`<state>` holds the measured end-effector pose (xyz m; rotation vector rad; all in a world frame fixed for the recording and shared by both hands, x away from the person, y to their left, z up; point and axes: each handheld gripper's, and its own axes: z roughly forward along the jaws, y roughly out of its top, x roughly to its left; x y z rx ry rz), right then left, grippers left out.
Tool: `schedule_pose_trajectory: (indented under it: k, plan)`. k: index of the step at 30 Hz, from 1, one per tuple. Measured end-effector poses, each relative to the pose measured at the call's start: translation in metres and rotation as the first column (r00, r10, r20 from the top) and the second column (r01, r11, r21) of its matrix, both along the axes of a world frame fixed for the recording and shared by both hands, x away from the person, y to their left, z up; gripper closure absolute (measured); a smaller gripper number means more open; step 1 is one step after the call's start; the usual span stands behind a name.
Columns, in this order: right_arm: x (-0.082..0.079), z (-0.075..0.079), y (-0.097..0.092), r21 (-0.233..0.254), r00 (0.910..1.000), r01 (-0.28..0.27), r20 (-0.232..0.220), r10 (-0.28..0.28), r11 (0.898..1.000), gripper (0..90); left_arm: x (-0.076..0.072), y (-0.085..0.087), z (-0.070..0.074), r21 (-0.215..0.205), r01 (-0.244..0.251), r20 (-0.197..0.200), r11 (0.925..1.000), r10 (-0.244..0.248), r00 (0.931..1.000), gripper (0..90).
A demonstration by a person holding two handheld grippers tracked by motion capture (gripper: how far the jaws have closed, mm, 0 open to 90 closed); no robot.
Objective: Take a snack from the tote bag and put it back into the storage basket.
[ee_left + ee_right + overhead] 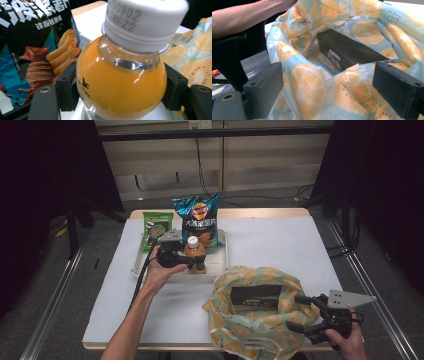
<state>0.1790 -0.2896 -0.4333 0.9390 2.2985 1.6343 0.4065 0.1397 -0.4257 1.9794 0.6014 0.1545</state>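
Left tongs (192,257) clamped, arm outstretched; right tongs (299,312) spread wide, near table edge.

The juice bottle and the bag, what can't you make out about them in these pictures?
- Bottle base: left gripper view, cut off by the bottom edge; high view, hidden behind the left gripper.
- Bottle label: both views, too small or out of frame.
- Black box in the bag: its lower part is hidden by bag cloth; print too small.
- Right gripper jaws: contact with the bag unclear.

Glossy clear plastic bottle (120,82), matt white ribbed cap (146,20), soft printed cloth bag (312,87).
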Motion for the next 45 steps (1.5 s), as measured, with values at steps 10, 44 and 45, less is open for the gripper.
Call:
schedule_pose_trajectory:
  k: [10, 44, 45]
  plan:
    - [0.000, 0.000, -0.001, -0.002, 1.0000, 0.002, 0.001, -0.002, 1.000, 9.4, -0.007, -0.001, 0.000, -0.003, -0.085, -0.008, 0.9964, 0.085, 0.9963, 12.0]
    - [0.000, 0.000, 0.000, -0.006, 1.0000, -0.006, 0.000, 0.006, 1.000, 10.1, -0.039, -0.032, 0.006, -0.060, -0.373, 0.056, 0.9261, 0.376, 0.9250, 17.8]
    - [0.000, 0.000, 0.000, -0.004, 1.0000, -0.006, -0.001, 0.006, 1.000, 10.1, -0.039, -0.033, 0.006, -0.062, -0.374, 0.056, 0.9252, 0.378, 0.9242, 18.4]
